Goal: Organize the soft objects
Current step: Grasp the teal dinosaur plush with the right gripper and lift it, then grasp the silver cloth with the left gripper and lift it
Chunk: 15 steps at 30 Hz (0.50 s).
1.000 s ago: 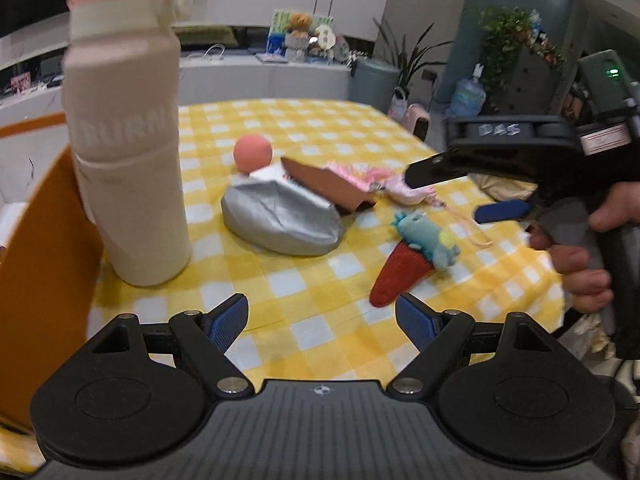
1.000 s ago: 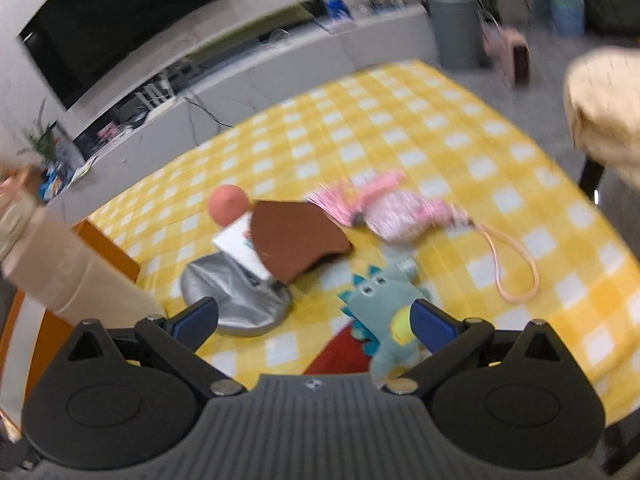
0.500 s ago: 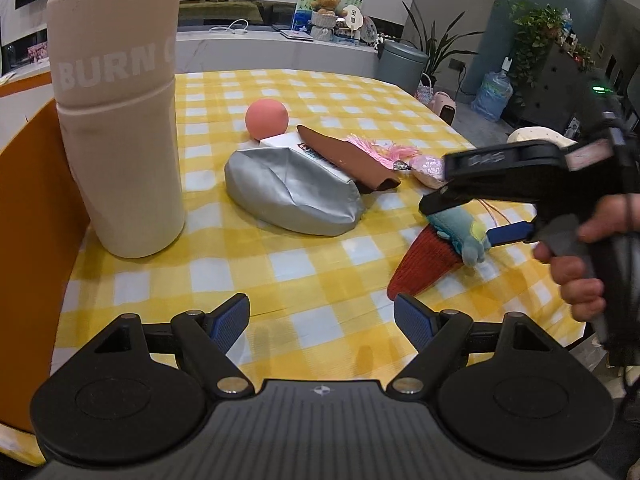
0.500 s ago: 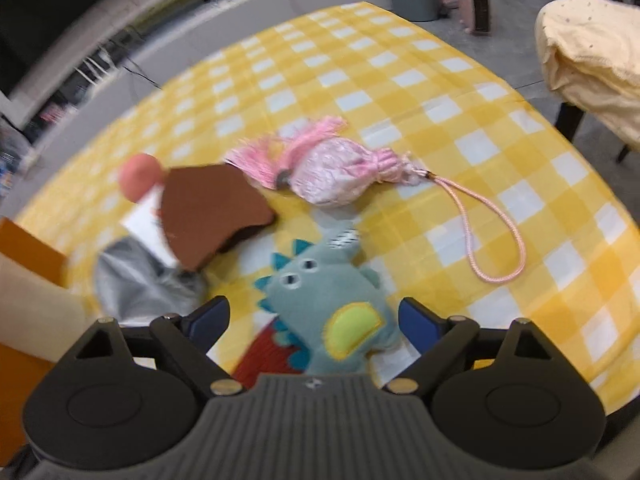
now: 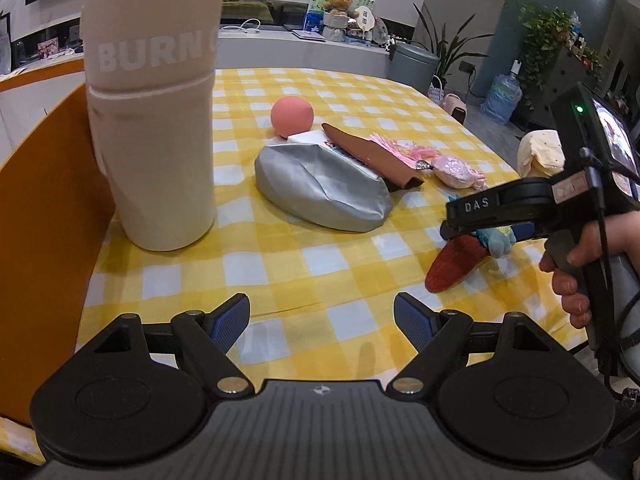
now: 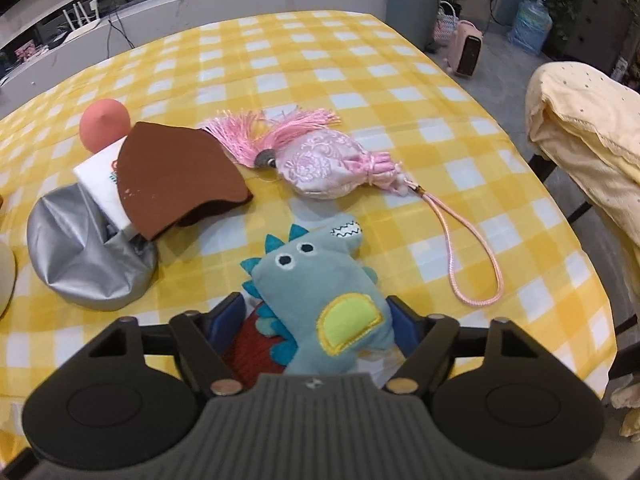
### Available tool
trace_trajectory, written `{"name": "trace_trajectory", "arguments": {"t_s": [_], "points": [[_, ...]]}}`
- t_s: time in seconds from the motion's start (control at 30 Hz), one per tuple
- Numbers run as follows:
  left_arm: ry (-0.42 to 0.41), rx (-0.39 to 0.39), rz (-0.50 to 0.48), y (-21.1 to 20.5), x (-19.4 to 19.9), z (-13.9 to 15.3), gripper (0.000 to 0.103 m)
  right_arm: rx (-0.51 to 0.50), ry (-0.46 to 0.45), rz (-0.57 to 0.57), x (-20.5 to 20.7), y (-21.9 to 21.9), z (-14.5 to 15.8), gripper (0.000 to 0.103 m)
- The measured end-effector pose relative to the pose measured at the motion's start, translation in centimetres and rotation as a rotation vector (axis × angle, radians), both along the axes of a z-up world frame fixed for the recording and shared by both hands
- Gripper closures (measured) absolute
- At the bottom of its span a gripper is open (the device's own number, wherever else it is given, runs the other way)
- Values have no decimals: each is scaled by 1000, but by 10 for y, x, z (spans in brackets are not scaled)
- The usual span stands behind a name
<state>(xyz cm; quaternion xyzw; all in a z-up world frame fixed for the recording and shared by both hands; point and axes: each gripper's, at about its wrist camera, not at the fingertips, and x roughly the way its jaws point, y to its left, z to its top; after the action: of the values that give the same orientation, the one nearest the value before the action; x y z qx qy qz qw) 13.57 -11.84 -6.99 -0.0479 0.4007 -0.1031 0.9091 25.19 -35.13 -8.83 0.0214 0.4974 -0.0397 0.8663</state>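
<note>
A teal plush dinosaur [image 6: 320,300] lies on a red plush piece [image 6: 256,354] near the table's front edge. My right gripper [image 6: 318,320] has its blue pads on both sides of the dinosaur's body, closed against it. The same gripper [image 5: 490,226] shows in the left wrist view over the dinosaur [image 5: 496,238]. A pink tasselled pouch [image 6: 324,168], a brown felt piece [image 6: 172,180], a silver pouch [image 6: 88,260] and a pink ball [image 6: 104,122] lie beyond. My left gripper [image 5: 322,318] is open and empty above the tablecloth.
A tall beige bottle [image 5: 154,120] stands at the left on the yellow checked tablecloth [image 5: 280,264]. An orange board [image 5: 44,220] edges the left side. A chair with a yellow cover [image 6: 588,120] stands right of the table.
My right gripper has come down and forward over the dinosaur and narrowed its fingers onto it. My left gripper has lowered slightly and stays open.
</note>
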Motion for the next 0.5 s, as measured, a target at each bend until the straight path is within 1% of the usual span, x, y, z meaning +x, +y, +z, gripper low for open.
{"name": "trace_trajectory", "arguments": {"t_s": [0.03, 0.13, 0.23, 0.33, 0.43, 0.5], "points": [[-2, 0, 4, 1, 0, 0, 7, -1, -8, 13, -1, 0, 1, 40], [-11, 0, 11, 1, -1, -4, 7, -26, -16, 47, -5, 3, 4, 44], [-22, 11, -1, 0, -1, -7, 7, -7, -15, 47, -5, 2, 7, 45], [-53, 7, 1, -1, -2, -8, 7, 15, -28, 31, -8, -2, 14, 45], [-81, 9, 2, -2, 0, -8, 7, 25, -77, 14, -13, -9, 27, 45], [-97, 36, 3, -6, 4, -8, 7, 58, -127, 0, -19, -15, 40, 45]]}}
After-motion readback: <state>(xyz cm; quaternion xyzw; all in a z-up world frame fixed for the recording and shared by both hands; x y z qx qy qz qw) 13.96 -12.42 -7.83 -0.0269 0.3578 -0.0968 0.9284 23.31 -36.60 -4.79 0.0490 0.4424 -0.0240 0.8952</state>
